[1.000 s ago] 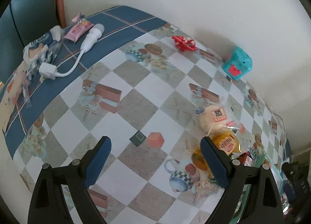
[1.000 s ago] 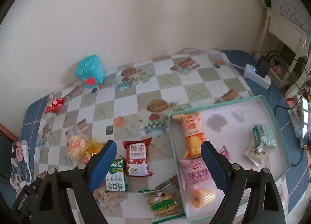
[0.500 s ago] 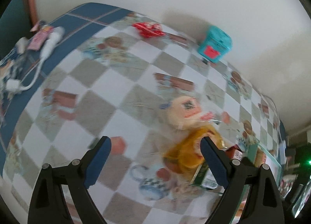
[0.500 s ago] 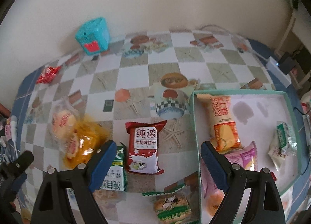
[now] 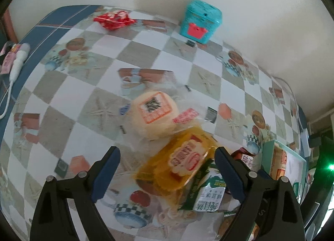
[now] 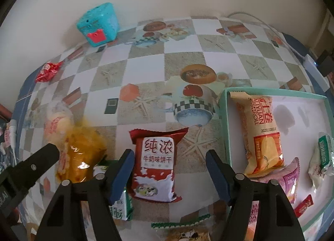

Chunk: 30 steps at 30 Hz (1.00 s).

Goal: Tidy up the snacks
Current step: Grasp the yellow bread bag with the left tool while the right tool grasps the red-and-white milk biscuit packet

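Red biscuit packet (image 6: 155, 164) lies between the right gripper (image 6: 169, 173) jaws, which have just been closing, untouched; left gripper (image 5: 167, 170) is spread above the yellow packet (image 5: 181, 163).

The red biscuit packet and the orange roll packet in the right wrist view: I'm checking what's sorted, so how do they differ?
The red biscuit packet lies on the checked tablecloth, outside the tray; the orange roll packet lies inside the teal tray. The red one is wider and sits between the right tongs, whose jaws have just been closing without touching it; the orange one is longer, narrower and beside them. Both lie flat, sealed, label up.
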Each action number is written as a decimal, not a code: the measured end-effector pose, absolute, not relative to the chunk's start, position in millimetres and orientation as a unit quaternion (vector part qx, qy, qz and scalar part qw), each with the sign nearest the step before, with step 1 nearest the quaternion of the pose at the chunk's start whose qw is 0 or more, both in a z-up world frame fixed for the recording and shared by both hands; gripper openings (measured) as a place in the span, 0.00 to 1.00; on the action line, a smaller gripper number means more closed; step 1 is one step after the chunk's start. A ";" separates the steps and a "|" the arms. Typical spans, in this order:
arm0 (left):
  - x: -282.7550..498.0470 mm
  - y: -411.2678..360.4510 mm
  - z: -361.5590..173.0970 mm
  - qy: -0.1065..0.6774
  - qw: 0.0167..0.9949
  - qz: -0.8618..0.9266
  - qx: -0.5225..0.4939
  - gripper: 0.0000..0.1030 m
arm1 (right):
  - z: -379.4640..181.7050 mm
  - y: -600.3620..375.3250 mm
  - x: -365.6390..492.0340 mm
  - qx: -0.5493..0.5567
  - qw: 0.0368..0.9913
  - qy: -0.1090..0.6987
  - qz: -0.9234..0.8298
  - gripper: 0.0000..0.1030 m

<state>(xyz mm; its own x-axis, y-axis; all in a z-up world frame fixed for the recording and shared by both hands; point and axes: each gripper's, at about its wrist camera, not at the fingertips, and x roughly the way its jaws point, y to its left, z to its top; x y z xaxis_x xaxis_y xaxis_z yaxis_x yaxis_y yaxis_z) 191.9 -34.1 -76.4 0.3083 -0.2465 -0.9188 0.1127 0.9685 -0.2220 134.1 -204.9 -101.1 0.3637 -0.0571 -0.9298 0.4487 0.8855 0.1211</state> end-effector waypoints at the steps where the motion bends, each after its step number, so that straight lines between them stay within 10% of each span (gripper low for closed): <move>1: 191.2 -37.7 -77.1 0.577 0.807 -0.114 -0.053 0.89 | -102.0 -205.7 134.8 0.182 0.805 0.542 -0.155 0.70; 30: 188.5 -56.7 -96.5 0.618 0.780 -0.092 -0.022 0.47 | -110.0 -208.3 129.1 0.173 0.797 0.556 -0.157 0.41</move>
<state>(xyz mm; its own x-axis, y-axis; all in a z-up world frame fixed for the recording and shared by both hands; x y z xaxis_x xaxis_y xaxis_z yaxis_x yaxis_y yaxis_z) 188.5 -56.7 -96.5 0.2192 -0.1698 -0.9608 0.1166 0.9822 -0.1470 129.1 -208.3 -110.0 0.3317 -0.0578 -0.9416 0.4438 0.8903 0.1017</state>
